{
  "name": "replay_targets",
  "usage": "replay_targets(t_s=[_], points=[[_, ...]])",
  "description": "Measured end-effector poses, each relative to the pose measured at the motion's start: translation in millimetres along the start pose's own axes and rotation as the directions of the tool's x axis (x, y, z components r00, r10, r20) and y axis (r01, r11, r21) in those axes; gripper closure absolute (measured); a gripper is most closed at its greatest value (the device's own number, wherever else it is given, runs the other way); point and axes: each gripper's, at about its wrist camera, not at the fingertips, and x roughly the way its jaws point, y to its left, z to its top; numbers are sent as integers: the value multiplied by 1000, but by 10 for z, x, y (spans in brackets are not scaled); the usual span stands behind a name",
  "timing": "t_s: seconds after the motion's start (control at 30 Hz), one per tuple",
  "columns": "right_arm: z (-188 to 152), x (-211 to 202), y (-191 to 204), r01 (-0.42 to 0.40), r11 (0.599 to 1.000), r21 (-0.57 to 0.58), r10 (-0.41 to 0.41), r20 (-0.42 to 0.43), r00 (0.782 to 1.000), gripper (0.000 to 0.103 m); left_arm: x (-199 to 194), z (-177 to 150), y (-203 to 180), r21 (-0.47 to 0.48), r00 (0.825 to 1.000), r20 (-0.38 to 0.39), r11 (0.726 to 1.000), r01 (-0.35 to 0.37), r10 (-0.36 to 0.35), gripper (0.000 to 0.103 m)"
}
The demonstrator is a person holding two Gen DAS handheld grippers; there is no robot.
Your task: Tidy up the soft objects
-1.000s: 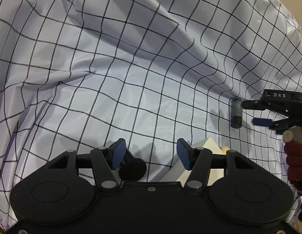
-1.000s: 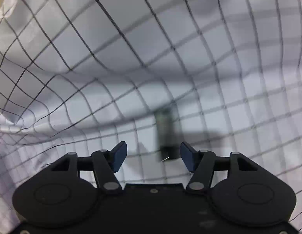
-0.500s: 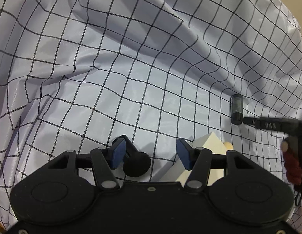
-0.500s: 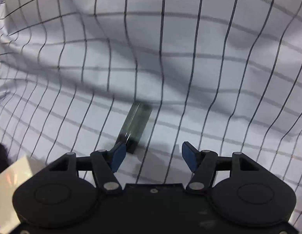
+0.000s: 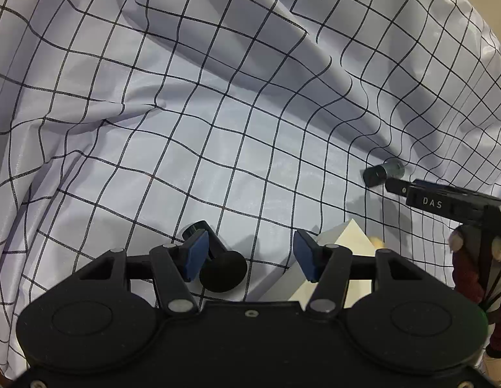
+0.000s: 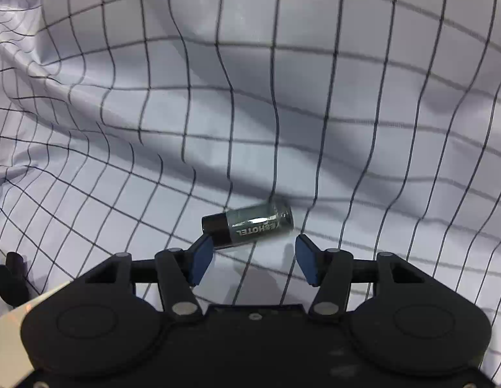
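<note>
A rumpled white cloth with a black grid (image 5: 218, 135) covers the surface in both views (image 6: 250, 97). A small grey bottle with a black cap (image 6: 249, 225) lies on its side on the cloth, just ahead of my right gripper (image 6: 253, 258), which is open and empty. The bottle also shows in the left wrist view (image 5: 383, 171), with the right gripper's finger (image 5: 399, 188) right beside it. My left gripper (image 5: 249, 257) is open and empty. A black tube with a round end (image 5: 218, 262) lies just inside its left finger. A white box (image 5: 334, 252) lies by its right finger.
Deep folds of the cloth rise at the back (image 5: 282, 48). The person's hand in a dark red sleeve (image 5: 467, 268) holds the right gripper at the right edge. The white box's corner (image 6: 11, 323) shows at the lower left of the right wrist view.
The right gripper has swung around, so the bottle now lies crosswise just ahead of its fingers. The left gripper has drawn back slightly, showing more of the black tube and white box.
</note>
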Motion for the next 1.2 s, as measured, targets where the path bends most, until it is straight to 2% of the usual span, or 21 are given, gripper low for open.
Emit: replay_targets(t_s=[0.1,0.2,0.3,0.57,0.7,0.83,0.87,0.9,1.0,1.2], points=[[-41,-44,-24,-9,1000,-11,9,-1,1000,43,10,-15,5,0,1000,0,1000,1,-1,48],[-45,-58,-89,-21,1000,21,21,10,1000,24,29,-3,27,-17,1000,-4,1000,6,-6,48],[3,-5,-51,-11,1000,13,11,19,1000,17,27,4,39,-27,1000,-10,1000,12,-12,48],[31,361,120,26,998,-52,-26,-8,1000,18,-8,25,92,-41,1000,-9,999,2,-3,47],[13,466,151,25,998,-56,-27,-28,999,35,-16,26,122,-52,1000,-16,999,-4,3,47],[-62,434,102,3,999,-38,-3,-18,1000,37,-37,18,141,-53,1000,-23,999,-13,12,46],[-73,406,67,-7,1000,-27,7,-7,1000,33,-44,14,143,-51,1000,-24,999,-19,17,41],[-77,384,29,-15,1000,-12,15,3,1000,26,-52,10,146,-50,999,-22,998,-25,24,40],[-65,311,-86,-25,1000,9,25,17,1000,23,-58,12,140,-44,999,-23,999,-25,24,40],[-161,171,-184,-46,998,-32,46,-4,999,11,-61,12,117,-1,998,-21,998,-55,55,40]])
